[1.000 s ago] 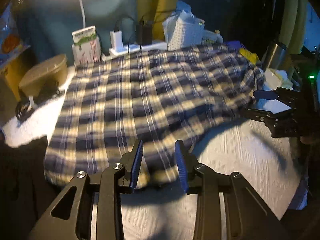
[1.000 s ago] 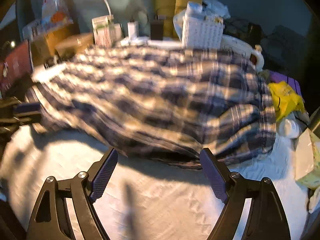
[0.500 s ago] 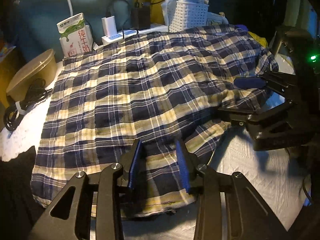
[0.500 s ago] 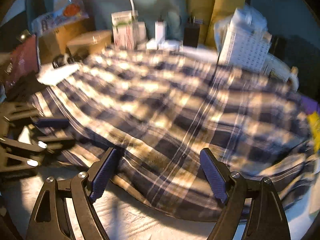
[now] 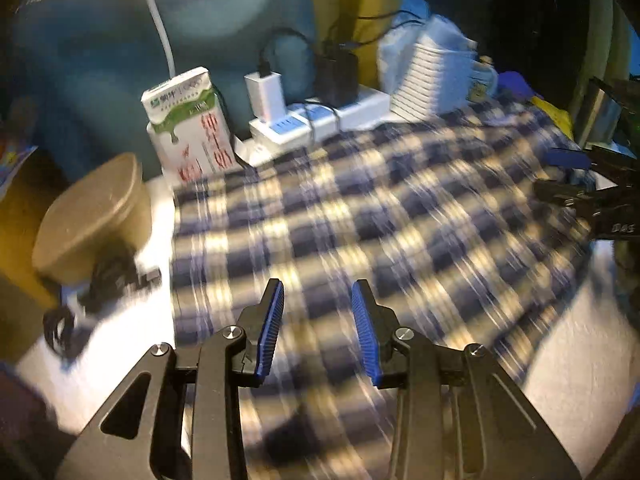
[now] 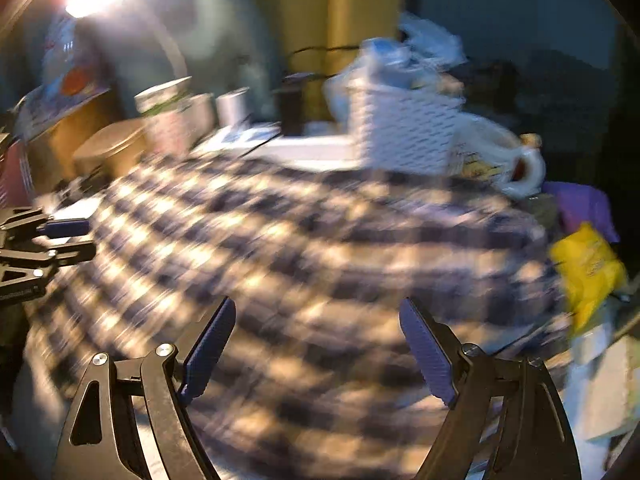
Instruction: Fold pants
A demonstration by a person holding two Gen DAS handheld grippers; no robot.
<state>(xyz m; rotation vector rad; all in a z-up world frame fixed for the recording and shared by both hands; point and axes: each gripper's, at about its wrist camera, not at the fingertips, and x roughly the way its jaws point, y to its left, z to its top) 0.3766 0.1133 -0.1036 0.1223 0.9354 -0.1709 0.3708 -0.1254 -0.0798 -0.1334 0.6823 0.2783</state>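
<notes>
A: Pants (image 5: 380, 216)?
B: Plaid, spread flat on the white bench (image 5: 568, 360). They fill the middle of both views, blurred by motion.

A: Left gripper (image 5: 316, 320)?
B: At 6 o'clock in its own view, over the pants' near part. Jaws partly open, a narrow gap, nothing between the blue pads; plaid shows through the gap.

A: Right gripper (image 6: 316, 344)?
B: At 6 o'clock in its view, also over the cloth. Jaws wide apart, holding nothing.

A: Do they see each other?
B: Yes. The right one shows at 3 o'clock in the left view, at the pants' edge; the left one shows at 9 o'clock in the right view.

A: Clutter?
B: Left view: carton (image 5: 188, 124) at 11, power strip (image 5: 320, 120) with chargers at 12, white basket (image 5: 432, 76) at 1, tan tub (image 5: 92, 216) at 9. Right view: mug (image 6: 504, 160) at 2, yellow bag (image 6: 588, 268) at 3. All sit beyond or beside the pants.

A: Any contact?
B: Can't tell if the fingertips touch the cloth.
</notes>
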